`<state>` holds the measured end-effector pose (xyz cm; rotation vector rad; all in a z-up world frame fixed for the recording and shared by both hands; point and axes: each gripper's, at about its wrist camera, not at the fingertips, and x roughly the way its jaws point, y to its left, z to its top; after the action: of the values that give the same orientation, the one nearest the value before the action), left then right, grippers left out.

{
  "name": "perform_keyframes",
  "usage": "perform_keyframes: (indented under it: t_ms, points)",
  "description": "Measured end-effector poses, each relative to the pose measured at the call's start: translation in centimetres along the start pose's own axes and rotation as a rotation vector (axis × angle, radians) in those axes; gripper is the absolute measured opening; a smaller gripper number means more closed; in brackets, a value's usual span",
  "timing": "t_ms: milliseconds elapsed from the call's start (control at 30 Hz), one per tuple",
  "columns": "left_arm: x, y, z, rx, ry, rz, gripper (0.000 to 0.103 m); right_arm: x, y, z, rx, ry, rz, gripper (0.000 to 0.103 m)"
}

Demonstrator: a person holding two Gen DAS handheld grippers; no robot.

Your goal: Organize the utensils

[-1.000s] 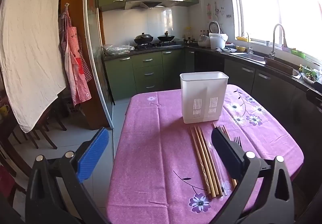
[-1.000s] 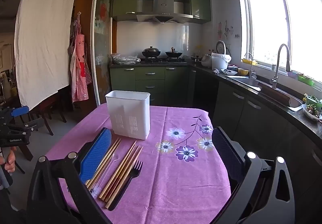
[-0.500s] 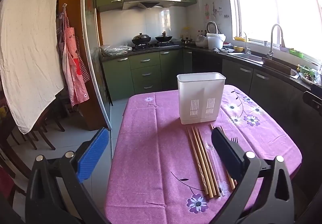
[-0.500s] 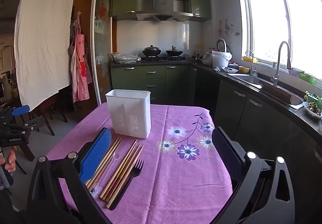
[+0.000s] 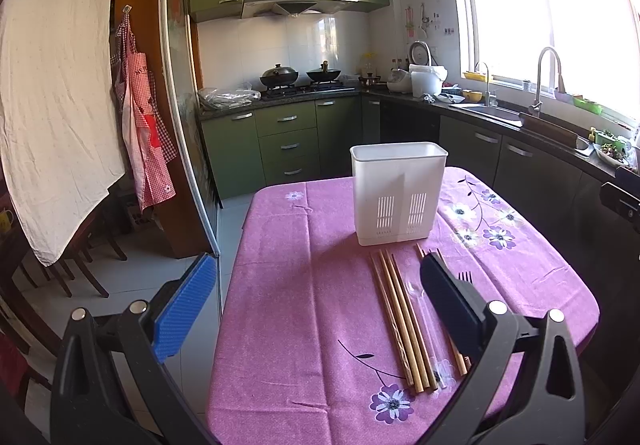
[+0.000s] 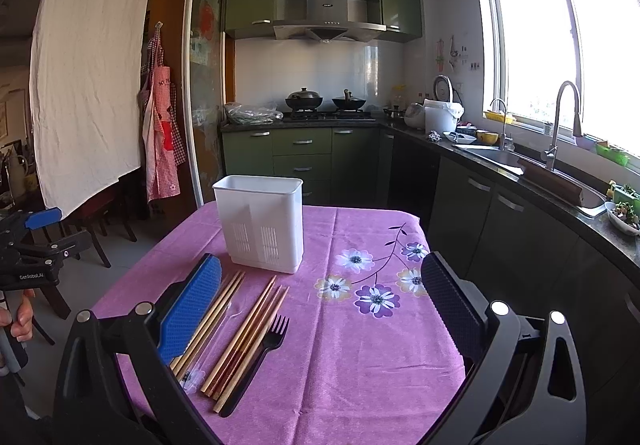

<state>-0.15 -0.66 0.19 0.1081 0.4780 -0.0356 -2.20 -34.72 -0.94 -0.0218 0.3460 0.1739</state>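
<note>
A white slotted utensil holder (image 5: 398, 193) stands upright on the purple flowered tablecloth (image 5: 304, 305); it also shows in the right wrist view (image 6: 262, 223). Before it lie wooden chopsticks (image 5: 400, 319), a clear plastic spoon (image 5: 424, 317) and a black fork (image 5: 465, 277). The right wrist view shows two chopstick groups (image 6: 244, 333), the clear spoon (image 6: 208, 353) and the black fork (image 6: 264, 353). My left gripper (image 5: 316, 309) is open and empty, above the table's near left side. My right gripper (image 6: 320, 309) is open and empty above the table. The left gripper also shows at the far left (image 6: 32, 245).
Green kitchen cabinets (image 5: 296, 141) and a stove with two woks (image 5: 300, 79) are behind the table. A counter with a sink (image 5: 496, 111) runs along the right. A white sheet (image 5: 52, 93) and aprons (image 5: 144, 125) hang on the left, with chairs below.
Both views have shifted slightly: the holder and utensils sit a little closer and lower in the left wrist view. Both grippers stay open and empty.
</note>
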Motion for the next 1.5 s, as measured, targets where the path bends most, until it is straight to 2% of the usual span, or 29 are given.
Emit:
perform_keyframes:
  t_ms: [1500]
  points:
    - [1.1, 0.2, -0.6, -0.007, 0.032, -0.007, 0.097, 1.3, 0.0, -0.2, 0.008, 0.037, 0.008, 0.099]
